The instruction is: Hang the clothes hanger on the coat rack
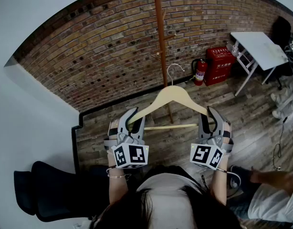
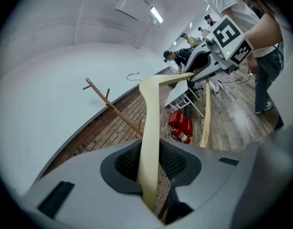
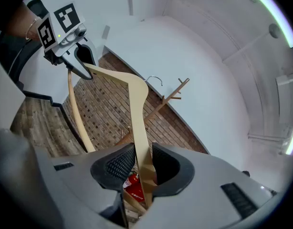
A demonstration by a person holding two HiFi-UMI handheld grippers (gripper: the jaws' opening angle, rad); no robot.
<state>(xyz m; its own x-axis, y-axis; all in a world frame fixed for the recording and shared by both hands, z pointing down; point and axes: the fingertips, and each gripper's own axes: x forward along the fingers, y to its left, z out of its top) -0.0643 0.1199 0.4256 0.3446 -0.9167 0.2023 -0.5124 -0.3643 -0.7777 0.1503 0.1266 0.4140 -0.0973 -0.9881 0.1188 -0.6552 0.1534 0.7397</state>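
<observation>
One hanger [image 1: 171,95] spans mid-frame sideways, left gripper [image 1: 132,115] and right gripper [image 1: 209,116] clamping its ends, hook pointing up-frame at one coat rack [image 1: 160,37].

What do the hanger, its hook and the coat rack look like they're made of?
The hanger looks like pale, smooth wood with a matte light-tan body and bar, though painted plastic can't be ruled out. Its hook is thin, bright wire, likely metal. The coat rack seems to be reddish-brown wood with angled pegs; the grain is too small to confirm.
</observation>
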